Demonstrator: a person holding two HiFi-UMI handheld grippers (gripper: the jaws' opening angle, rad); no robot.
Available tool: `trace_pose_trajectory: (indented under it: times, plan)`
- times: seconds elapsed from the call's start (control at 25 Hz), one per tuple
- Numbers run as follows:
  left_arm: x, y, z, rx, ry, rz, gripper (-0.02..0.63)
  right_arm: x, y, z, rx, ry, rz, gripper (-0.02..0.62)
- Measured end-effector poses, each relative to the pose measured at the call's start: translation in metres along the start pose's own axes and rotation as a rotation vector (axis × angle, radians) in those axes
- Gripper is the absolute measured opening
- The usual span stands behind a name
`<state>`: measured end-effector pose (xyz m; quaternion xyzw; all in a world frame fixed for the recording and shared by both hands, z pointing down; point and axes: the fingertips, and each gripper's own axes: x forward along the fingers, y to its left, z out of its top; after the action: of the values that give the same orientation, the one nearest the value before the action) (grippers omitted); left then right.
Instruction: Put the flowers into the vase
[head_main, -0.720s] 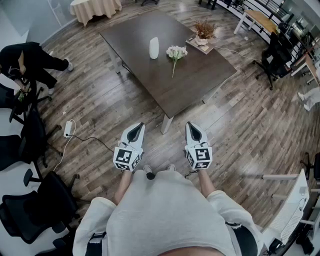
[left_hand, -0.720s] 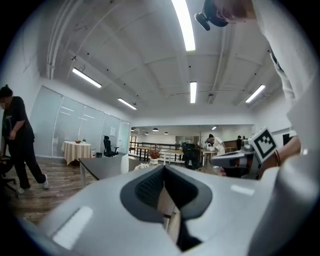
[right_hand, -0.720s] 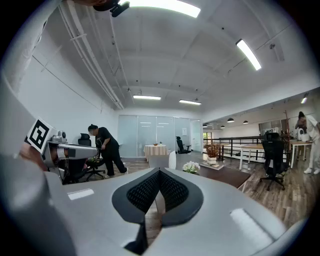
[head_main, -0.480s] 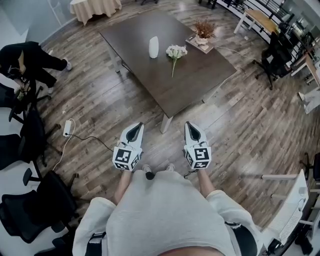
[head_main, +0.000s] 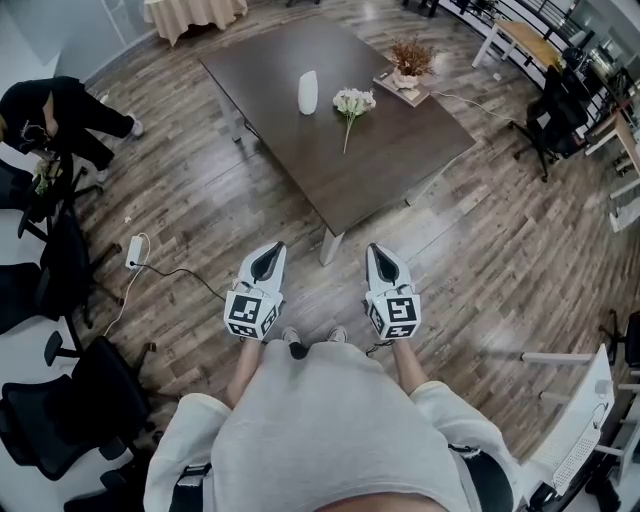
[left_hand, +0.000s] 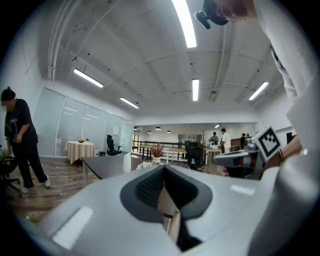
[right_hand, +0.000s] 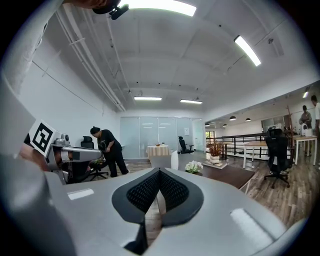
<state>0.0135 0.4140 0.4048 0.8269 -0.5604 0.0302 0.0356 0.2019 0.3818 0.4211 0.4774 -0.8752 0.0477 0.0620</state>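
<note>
A white vase (head_main: 308, 93) stands upright on the dark brown table (head_main: 300, 150). A bunch of white flowers (head_main: 352, 103) lies flat just right of it, stem toward me. Both grippers are held side by side over the floor, well short of the table. My left gripper (head_main: 273, 250) and my right gripper (head_main: 377, 250) are shut with nothing between their jaws. In the right gripper view the vase (right_hand: 174, 160) and flowers (right_hand: 193, 167) show far ahead past the shut gripper (right_hand: 160, 171). In the left gripper view the gripper (left_hand: 164, 167) is also shut, with the flowers (left_hand: 146, 164) far ahead.
A potted dried plant (head_main: 408, 62) sits on a board at the table's far right corner. Black office chairs (head_main: 60, 400) crowd the left side, where a person in black (head_main: 50, 115) stands. A power strip with its cable (head_main: 133, 255) lies on the wood floor.
Both grippers stay shut and side by side, barely shifted. The person in black at the left has moved a little.
</note>
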Motion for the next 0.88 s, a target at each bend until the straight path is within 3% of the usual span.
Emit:
trace_pose_trajectory:
  times: [0.88]
  plan:
    - [0.067, -0.050, 0.000, 0.008, -0.001, 0.040, 0.011, 0.006, -0.063, -0.017, -0.003, 0.017, 0.083, -0.003]
